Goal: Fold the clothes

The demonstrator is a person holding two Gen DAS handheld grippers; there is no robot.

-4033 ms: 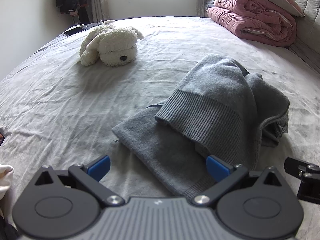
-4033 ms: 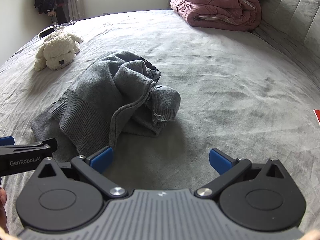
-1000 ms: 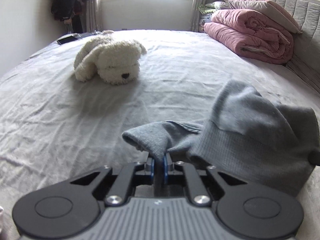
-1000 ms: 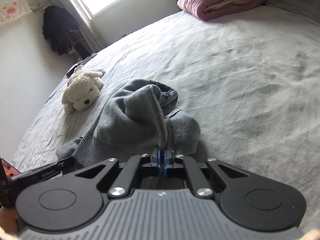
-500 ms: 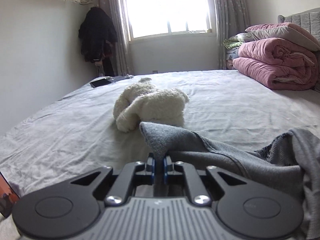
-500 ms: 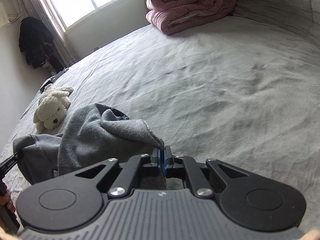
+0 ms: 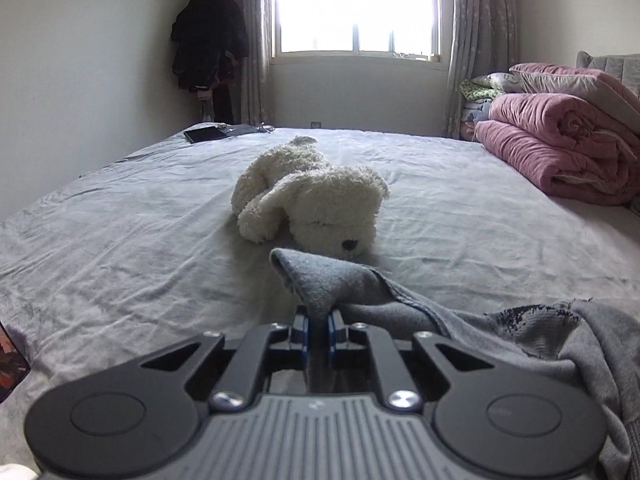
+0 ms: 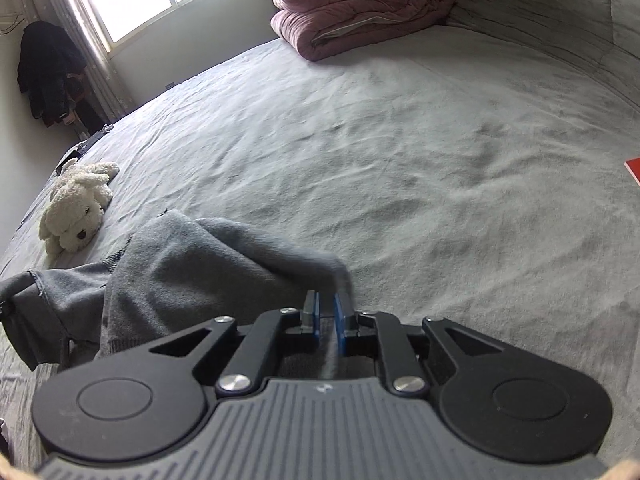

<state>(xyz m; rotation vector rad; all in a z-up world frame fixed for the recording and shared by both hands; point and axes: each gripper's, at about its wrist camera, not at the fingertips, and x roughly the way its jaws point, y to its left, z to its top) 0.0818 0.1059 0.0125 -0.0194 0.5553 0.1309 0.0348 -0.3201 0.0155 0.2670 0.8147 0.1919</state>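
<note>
A grey knit sweater (image 7: 320, 276) lies bunched on the grey bed sheet (image 7: 120, 240). My left gripper (image 7: 318, 322) is shut on one corner of it, which sticks up past the blue pads. The cloth trails off to the right from there. In the right wrist view the sweater (image 8: 200, 272) hangs stretched to the left. My right gripper (image 8: 326, 312) has its jaws opening: a gap shows between the pads. A blurred fold of the sweater still runs down along the right pad.
A white plush dog (image 7: 316, 200) lies just beyond the left gripper, and shows far left in the right wrist view (image 8: 76, 208). A rolled pink quilt (image 7: 560, 148) sits at the headboard. A dark tablet (image 7: 204, 134) lies near the window. A red item (image 8: 634, 170) shows at the right edge.
The left gripper carried its sweater corner toward the plush dog and tilted up. The right gripper drew its edge rightward, then its jaws parted and the fabric began slipping.
</note>
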